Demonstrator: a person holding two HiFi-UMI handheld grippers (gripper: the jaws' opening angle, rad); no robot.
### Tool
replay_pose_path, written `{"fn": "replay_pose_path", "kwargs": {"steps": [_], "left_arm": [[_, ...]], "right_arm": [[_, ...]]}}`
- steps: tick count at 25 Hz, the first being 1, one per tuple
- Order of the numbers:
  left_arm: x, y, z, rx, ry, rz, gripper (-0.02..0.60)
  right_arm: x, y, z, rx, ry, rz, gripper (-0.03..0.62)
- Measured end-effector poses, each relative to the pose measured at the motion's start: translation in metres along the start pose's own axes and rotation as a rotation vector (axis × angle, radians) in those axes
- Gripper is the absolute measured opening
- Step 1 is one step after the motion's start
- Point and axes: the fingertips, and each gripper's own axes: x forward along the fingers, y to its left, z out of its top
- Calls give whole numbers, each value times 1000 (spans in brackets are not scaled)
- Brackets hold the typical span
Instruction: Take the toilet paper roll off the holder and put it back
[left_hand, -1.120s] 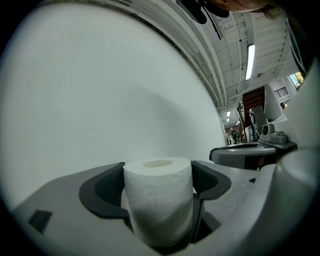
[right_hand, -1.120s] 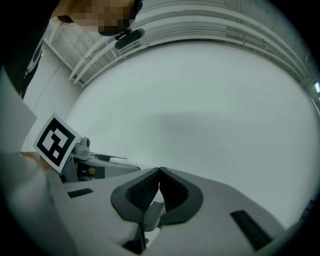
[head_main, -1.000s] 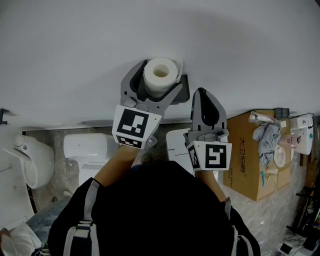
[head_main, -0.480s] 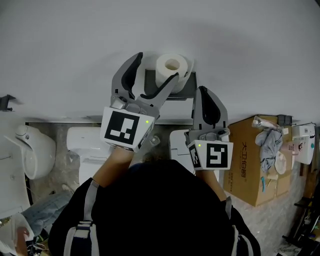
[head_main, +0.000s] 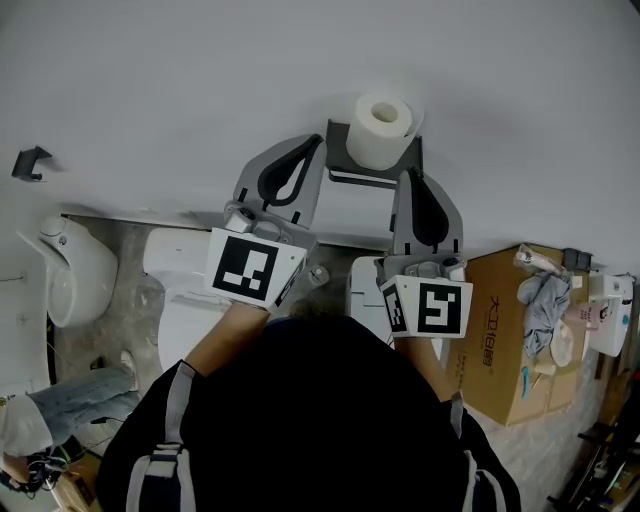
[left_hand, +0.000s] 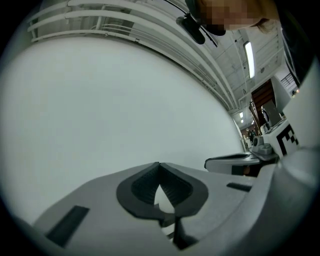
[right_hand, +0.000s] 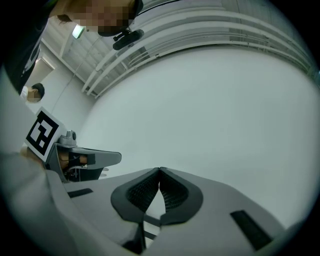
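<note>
Upper left of the head view: small dark bracket (head_main: 33, 160) fixed to the white wall (head_main: 180, 80). Below it, at the left edge, a white ceramic fixture (head_main: 72, 278), and beside that a white toilet (head_main: 172, 290) on the grey floor. Left claw (head_main: 316, 146) reaches up left of centre. In the left gripper view its tips (left_hand: 159, 164) meet, with only bare wall showing through the gap behind them, so it is closed and empty. Its tip sits just beside the left edge of the holder (head_main: 342, 150), whether touching cannot be told. Top centre: the dark holder is mounted on the wall and carries the toilet paper roll (head_main: 383, 130), white, with its hollow core facing the camera, and no claw on it. Right claw (head_main: 414, 178) points up just under the holder's right part. The right gripper view shows its tips (right_hand: 159, 170) together, nothing between them. Right side, mid-frame: an open cardboard box (head_main: 495, 345) stands on the floor. Inside it is a crumpled grey-blue cloth (head_main: 543, 290) among pale items too small to name.
</note>
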Motion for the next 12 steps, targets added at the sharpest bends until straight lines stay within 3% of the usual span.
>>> {"fn": "replay_pose_path", "kwargs": {"steps": [12], "left_arm": [[-53, 0, -77, 2, 119, 70, 5]], "right_arm": [[-25, 23, -49, -6, 62, -24, 18]]}}
